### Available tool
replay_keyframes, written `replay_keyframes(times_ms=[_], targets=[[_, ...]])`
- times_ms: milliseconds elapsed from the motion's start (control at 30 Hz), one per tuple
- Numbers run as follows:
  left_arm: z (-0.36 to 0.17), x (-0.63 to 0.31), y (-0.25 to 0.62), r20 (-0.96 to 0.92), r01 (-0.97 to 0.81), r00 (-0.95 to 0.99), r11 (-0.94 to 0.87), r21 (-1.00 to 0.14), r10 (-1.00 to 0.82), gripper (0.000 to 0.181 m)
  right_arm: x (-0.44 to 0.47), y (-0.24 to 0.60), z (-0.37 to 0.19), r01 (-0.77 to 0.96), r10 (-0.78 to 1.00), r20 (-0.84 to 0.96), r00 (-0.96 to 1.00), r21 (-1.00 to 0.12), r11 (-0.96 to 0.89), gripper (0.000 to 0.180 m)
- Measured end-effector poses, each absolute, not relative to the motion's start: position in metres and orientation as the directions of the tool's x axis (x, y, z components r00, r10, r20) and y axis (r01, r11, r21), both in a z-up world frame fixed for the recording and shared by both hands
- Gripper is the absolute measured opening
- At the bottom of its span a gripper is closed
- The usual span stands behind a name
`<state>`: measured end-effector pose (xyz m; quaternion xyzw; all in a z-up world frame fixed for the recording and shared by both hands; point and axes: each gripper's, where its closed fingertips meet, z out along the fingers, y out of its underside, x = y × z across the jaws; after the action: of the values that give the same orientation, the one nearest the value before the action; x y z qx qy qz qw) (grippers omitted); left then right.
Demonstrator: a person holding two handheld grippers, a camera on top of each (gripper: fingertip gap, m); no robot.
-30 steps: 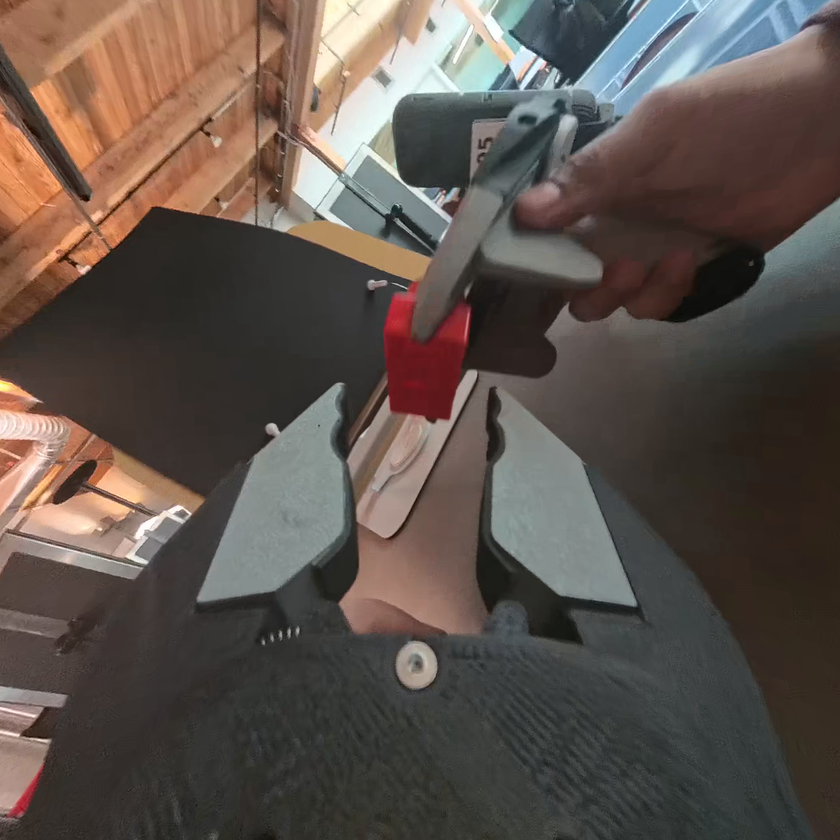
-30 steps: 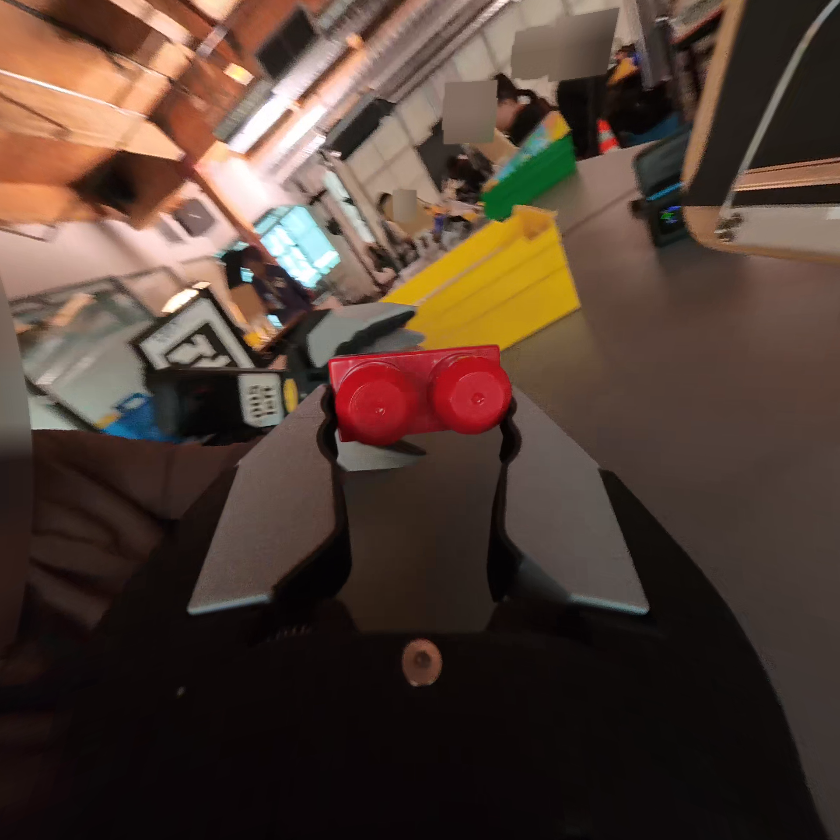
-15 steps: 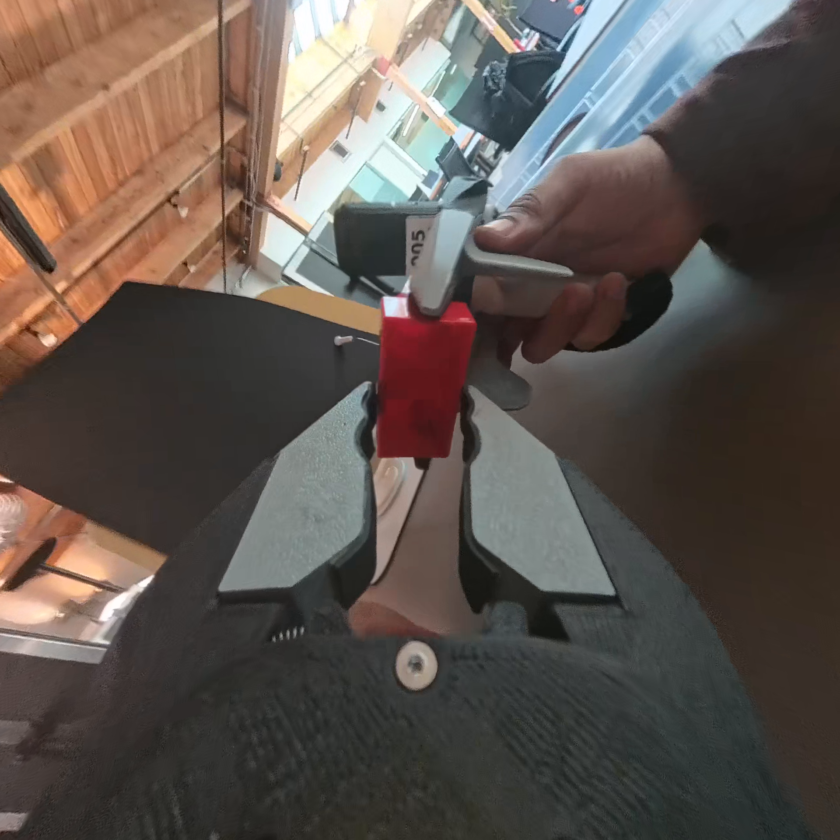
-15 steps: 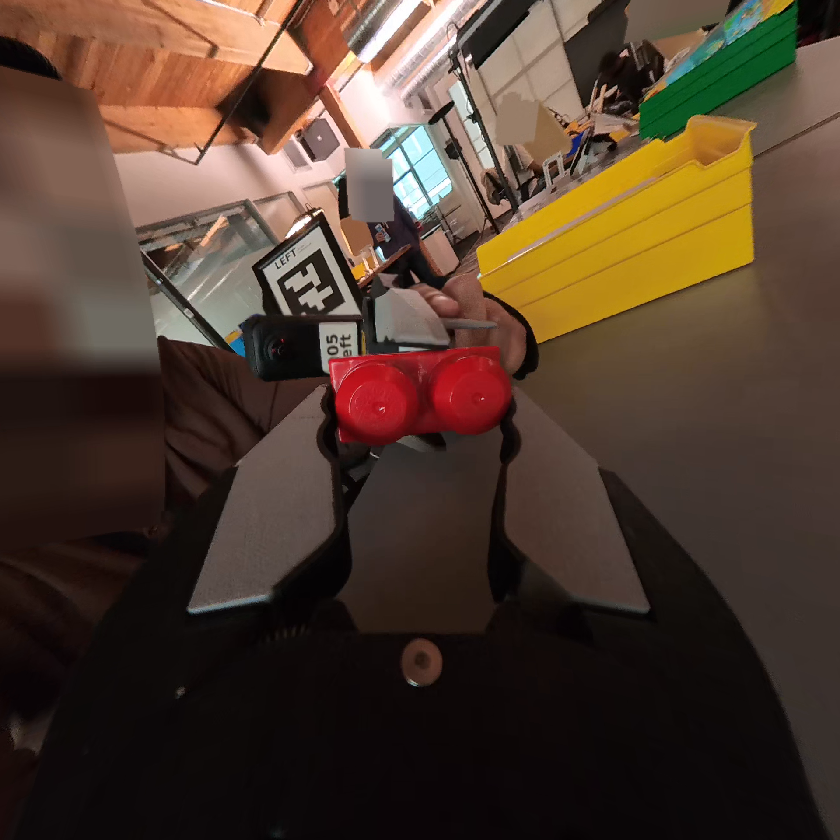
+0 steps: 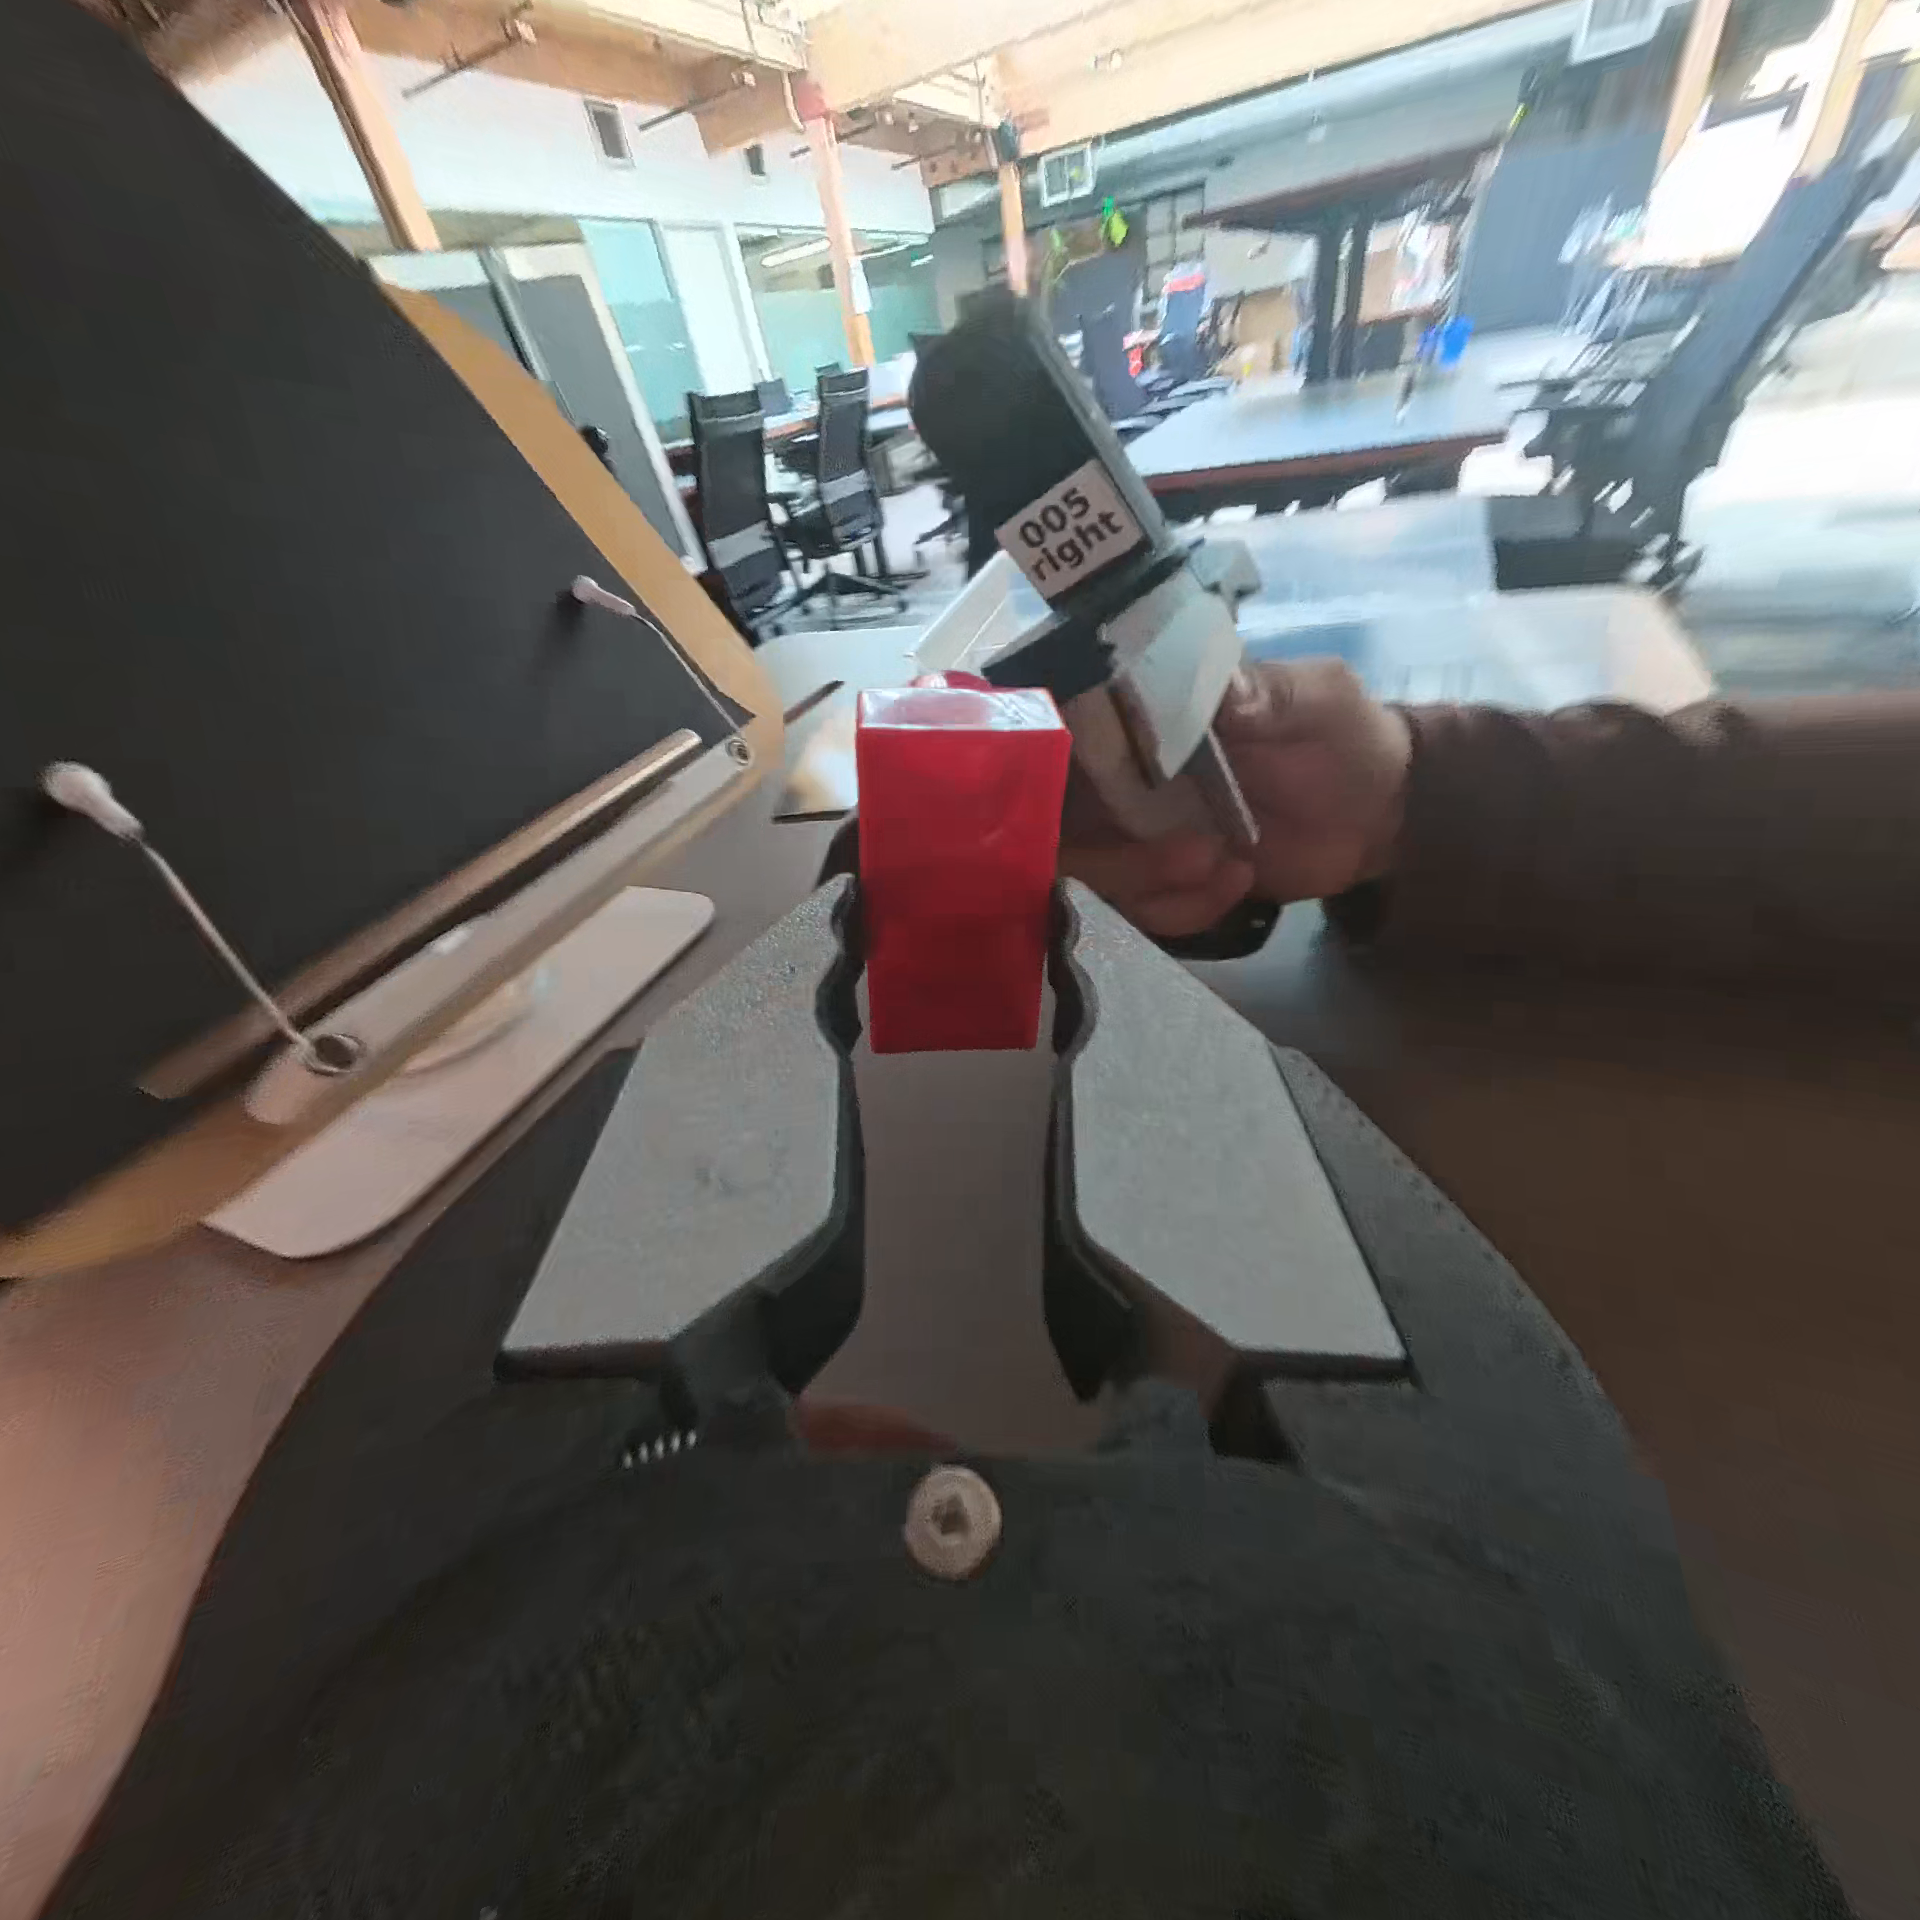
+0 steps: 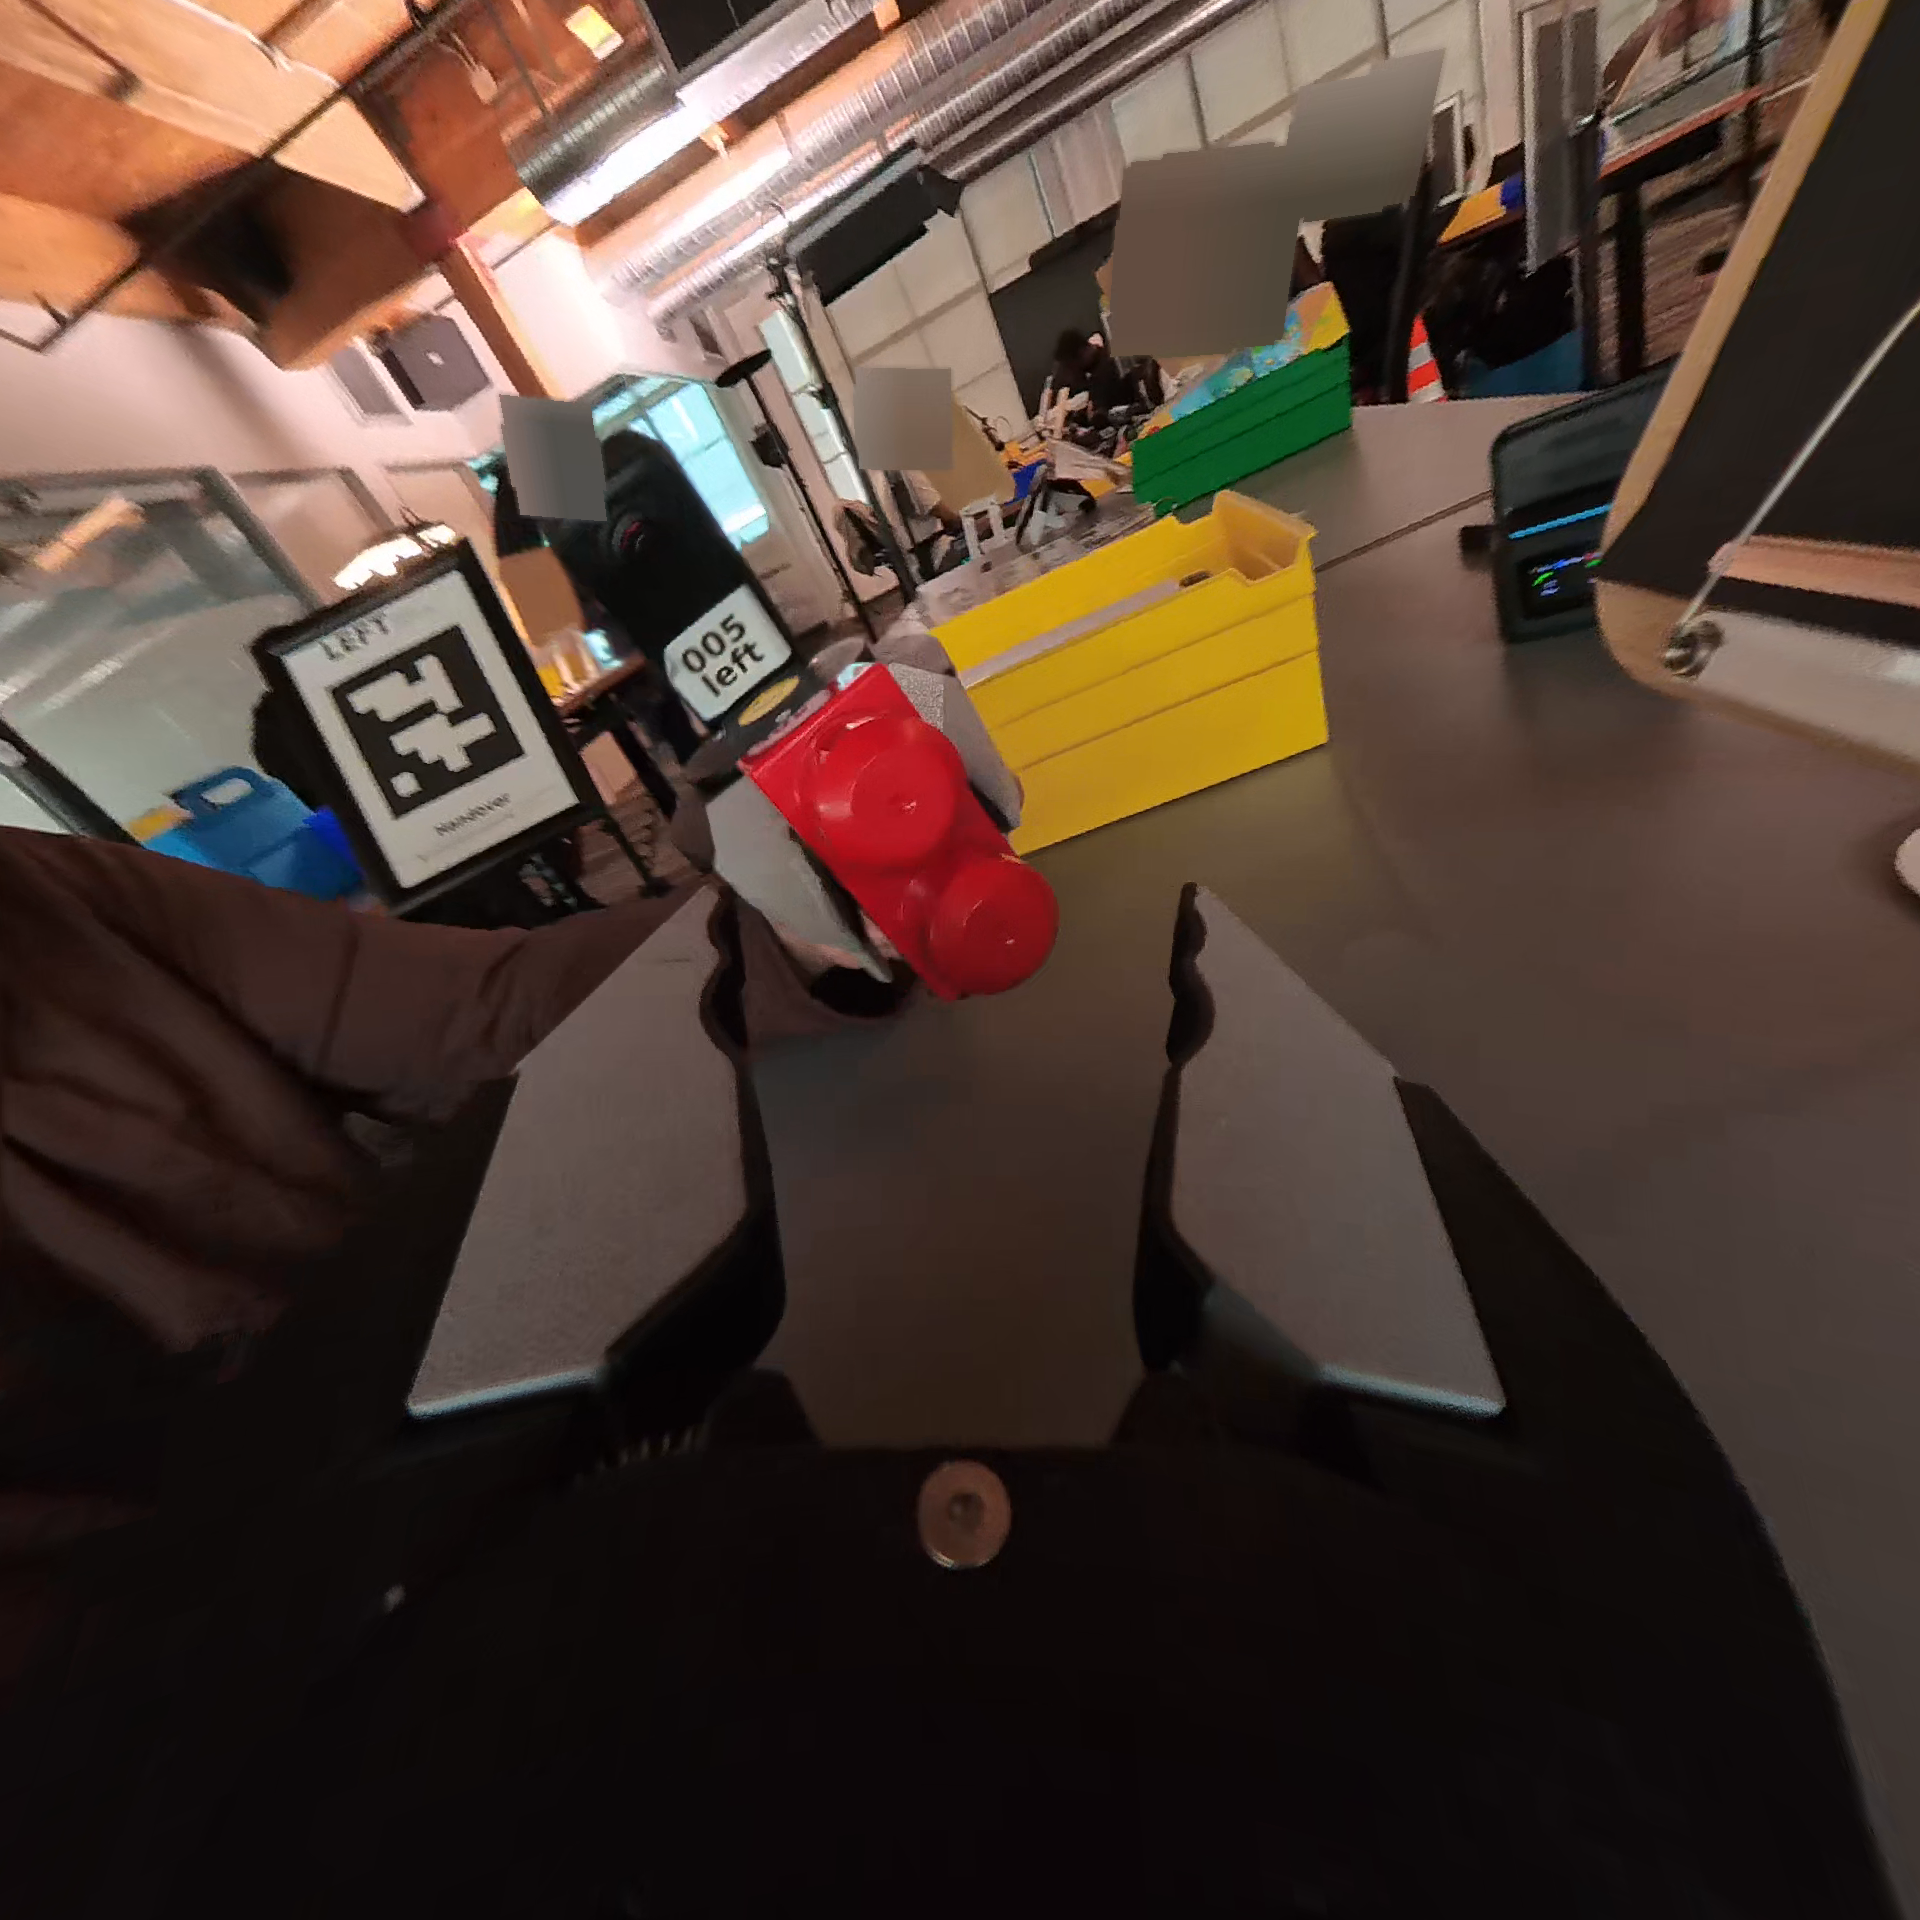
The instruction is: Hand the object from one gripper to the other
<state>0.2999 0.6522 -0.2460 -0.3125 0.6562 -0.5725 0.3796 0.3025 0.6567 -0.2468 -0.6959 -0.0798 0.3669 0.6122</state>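
A red two-stud brick (image 5: 958, 883) sits upright between the tips of my left gripper (image 5: 954, 971), which is shut on it. In the right wrist view the same brick (image 6: 899, 836) shows its two round studs, held by the left gripper's grey fingers (image 6: 774, 883) ahead and left of centre. My right gripper (image 6: 956, 961) is open and empty, its tips just short of the brick and apart from it. In the left wrist view the right gripper (image 5: 1122, 665) hangs behind the brick in a hand, off the brick.
A dark grey table (image 6: 1455, 987) lies below. A yellow bin (image 6: 1143, 665) and a green bin (image 6: 1242, 431) stand beyond. A black board on a wooden stand (image 5: 312, 623) is at the left, and a small screen device (image 6: 1548, 540) at the right. People stand in the background. Both grippers' tips are close together, under 4 cm apart.
The right gripper has opened and let go of the red brick and drawn back. The left gripper has closed on the brick and now holds it alone.
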Motion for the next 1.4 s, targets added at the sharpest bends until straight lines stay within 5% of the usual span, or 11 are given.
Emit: replay_keyframes(times_ms=[367,500,800,1033,1167,1400], targets=[[-0.263,0.291,0.634,0.272,-0.254,-0.691,-0.128,-0.959,-0.669,0.031,0.285,0.658,-0.251,-0.222,0.574,-0.315,0.755,-0.948,-0.228,0.066],[-0.268,0.291,0.633,0.368,-0.331,-0.688,-0.181,-0.926,-0.626,0.032,0.28,0.658,-0.256,-0.22,0.597,-0.336,0.729,-0.94,-0.261,0.032],[-0.276,0.303,0.648,0.46,-0.396,-0.613,-0.253,-0.882,-0.642,0.046,0.314,0.668,-0.255,-0.223,0.428,-0.295,0.855,-0.952,-0.21,0.031],[-0.289,0.312,0.655,0.103,-0.256,-0.566,0.056,-0.965,-0.818,0.06,0.34,0.672,-0.258,-0.437,0.297,-0.497,0.815,-0.865,-0.247,0.031],[-0.29,0.311,0.65,-0.216,-0.106,-0.527,0.316,-0.943,-0.822,0.047,0.344,0.673,-0.258,-0.546,0.296,-0.608,0.737,-0.793,-0.269,0.03],[-0.28,0.309,0.64,-0.355,0.02,-0.487,0.396,-0.918,-0.798,0.027,0.322,0.675,-0.252,-0.639,0.391,-0.714,0.581,-0.698,-0.324,0.03]])
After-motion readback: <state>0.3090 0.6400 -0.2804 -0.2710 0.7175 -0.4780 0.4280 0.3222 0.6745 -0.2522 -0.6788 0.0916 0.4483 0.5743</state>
